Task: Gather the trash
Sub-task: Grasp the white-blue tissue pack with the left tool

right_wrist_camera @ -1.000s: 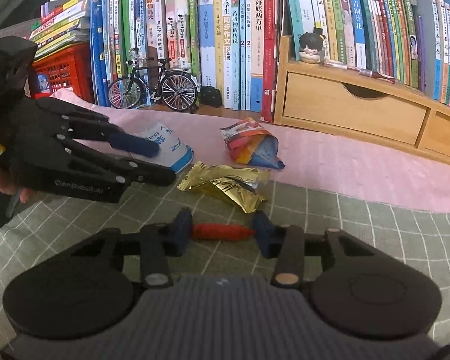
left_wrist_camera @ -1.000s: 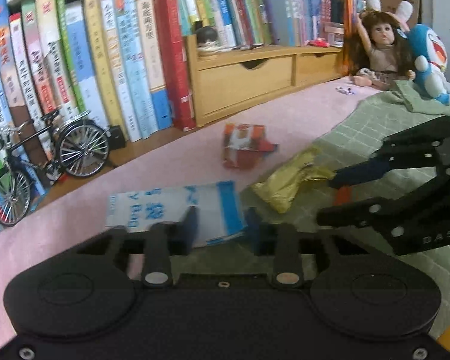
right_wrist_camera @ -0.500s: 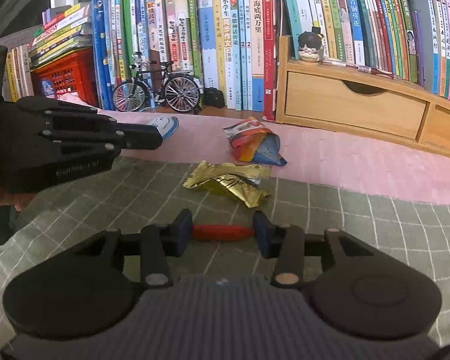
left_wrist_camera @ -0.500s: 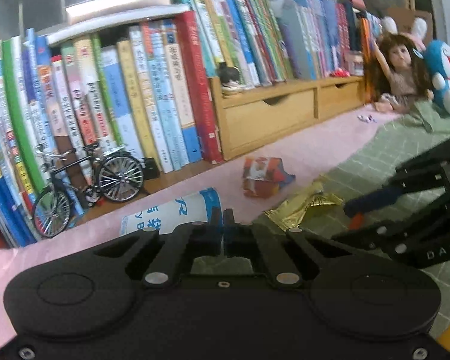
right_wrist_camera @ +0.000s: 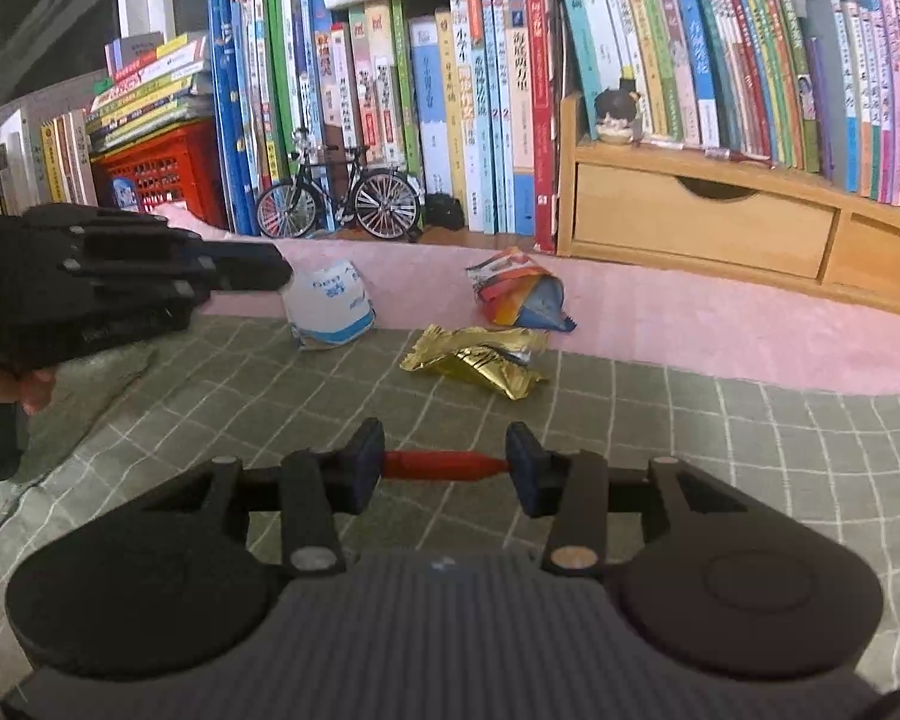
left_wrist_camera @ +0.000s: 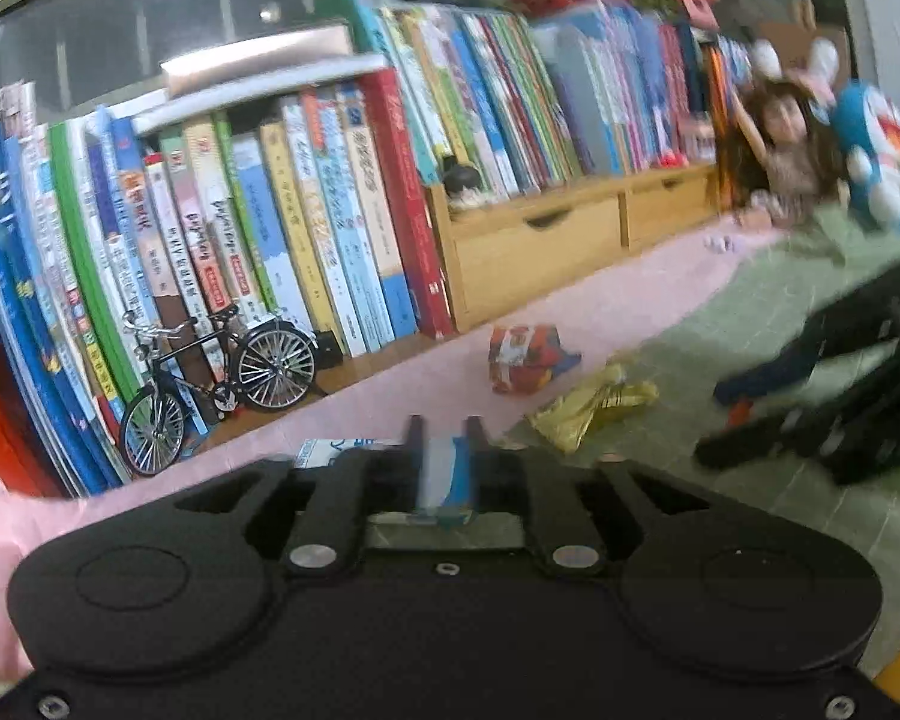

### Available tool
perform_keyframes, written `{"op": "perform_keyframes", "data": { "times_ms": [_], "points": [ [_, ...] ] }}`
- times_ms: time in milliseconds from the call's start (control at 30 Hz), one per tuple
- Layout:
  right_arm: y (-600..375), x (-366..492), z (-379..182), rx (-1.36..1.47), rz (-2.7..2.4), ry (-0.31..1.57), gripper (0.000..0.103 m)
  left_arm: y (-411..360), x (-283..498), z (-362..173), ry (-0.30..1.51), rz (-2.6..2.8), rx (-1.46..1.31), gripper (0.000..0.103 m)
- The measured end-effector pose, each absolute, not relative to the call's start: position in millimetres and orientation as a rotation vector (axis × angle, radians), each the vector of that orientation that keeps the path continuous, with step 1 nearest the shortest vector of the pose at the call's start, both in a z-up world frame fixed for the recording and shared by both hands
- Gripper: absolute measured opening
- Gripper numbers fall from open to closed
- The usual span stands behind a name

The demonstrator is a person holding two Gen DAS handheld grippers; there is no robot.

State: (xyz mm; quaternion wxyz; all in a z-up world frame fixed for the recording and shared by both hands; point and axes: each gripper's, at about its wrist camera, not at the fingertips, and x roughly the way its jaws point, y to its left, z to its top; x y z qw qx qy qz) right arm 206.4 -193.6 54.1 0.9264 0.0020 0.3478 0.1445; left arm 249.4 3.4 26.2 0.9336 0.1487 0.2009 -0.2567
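the white-and-blue crinkled plastic packet (right_wrist_camera: 329, 313) hangs from the left gripper (left_wrist_camera: 444, 456), its thin folded edge pinched between the two narrow black fingers; the jaws are easing apart at this moment, yet the pads still press the film. in the right wrist view the packet bulges soft and rounded, its lower end just above or touching the seam where the pink cloth (right_wrist_camera: 720, 324) meets the grey-green checked cloth (right_wrist_camera: 222, 396); which, i cannot tell.

the right gripper (right_wrist_camera: 444, 465) is clamped on a slim smooth red stick-shaped wrapper (right_wrist_camera: 444, 465) that lies crosswise, spanning the gap from one blue pad to the other.

two more pieces lie loose on the surface: a crumpled shiny gold foil wrapper (right_wrist_camera: 480, 360) on the checked cloth right at the seam, and a glossy red, orange and blue snack bag (right_wrist_camera: 519, 294) on the pink cloth just behind it, puffed and torn open at one end. the two are near each other, and well apart from the held packet.

behind runs a long row of upright glossy-spined books (right_wrist_camera: 450, 108), a small black metal model bicycle (right_wrist_camera: 339, 195) with wire-spoked wheels leaning before them, and a pale wooden drawer unit (right_wrist_camera: 702, 222) with scooped handles. a red plastic lattice crate (right_wrist_camera: 162, 180) stands far left. bare checked cloth lies open between the grippers and the foil.
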Motion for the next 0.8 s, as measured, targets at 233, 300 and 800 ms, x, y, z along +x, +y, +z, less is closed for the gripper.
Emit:
{"op": "perform_keyframes", "data": {
  "times_ms": [233,300,800],
  "points": [
    [-200.1,204.8,54.9,0.004,0.301,0.692,0.048,3.3,269.2,25.5,0.506,-0.608,0.502,0.088],
    [-201.9,205.1,52.1,0.02,0.308,0.689,0.048,10.2,283.7,24.6,0.593,-0.6,0.477,0.089],
    [-199.5,196.6,52.0,0.031,0.346,0.67,0.048,-10.5,326.6,36.8,0.84,-0.121,-0.235,0.091]
  ]
}}
